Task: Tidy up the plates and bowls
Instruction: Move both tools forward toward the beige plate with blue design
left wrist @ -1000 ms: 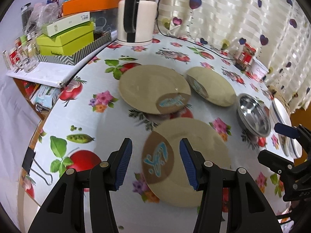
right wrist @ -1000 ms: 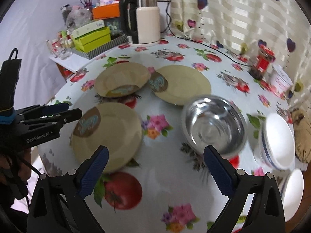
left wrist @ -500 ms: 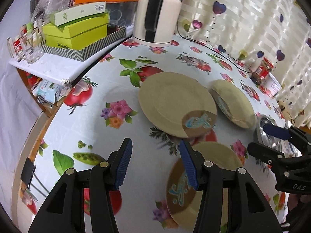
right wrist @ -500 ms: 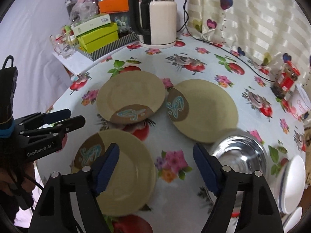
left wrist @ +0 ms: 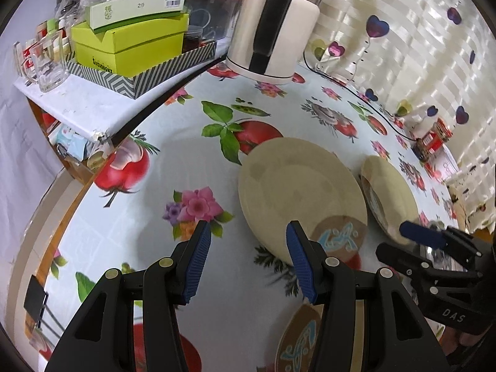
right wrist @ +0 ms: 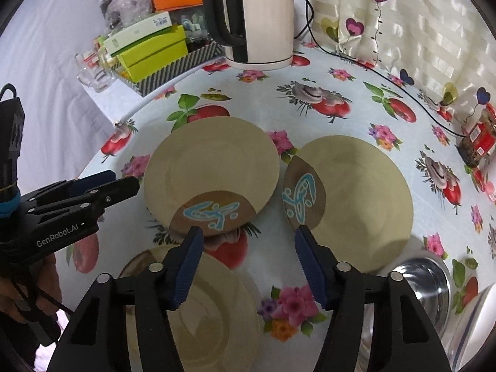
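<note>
Plates (right wrist: 214, 167) lie flat, so my closing, empty right gripper (right wrist: 248, 263) may skid off the rim. Left gripper (left wrist: 248, 260) is spread, empty.

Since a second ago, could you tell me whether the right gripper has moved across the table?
Yes. The right gripper has moved away from the steel bowl, toward the kettle, with its jaws closing on nothing.

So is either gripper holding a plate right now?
No. The left gripper is open and empty; the right gripper is closing with nothing between its jaws.

Both wrist views down onto plates (left wrist: 297, 186)
</note>
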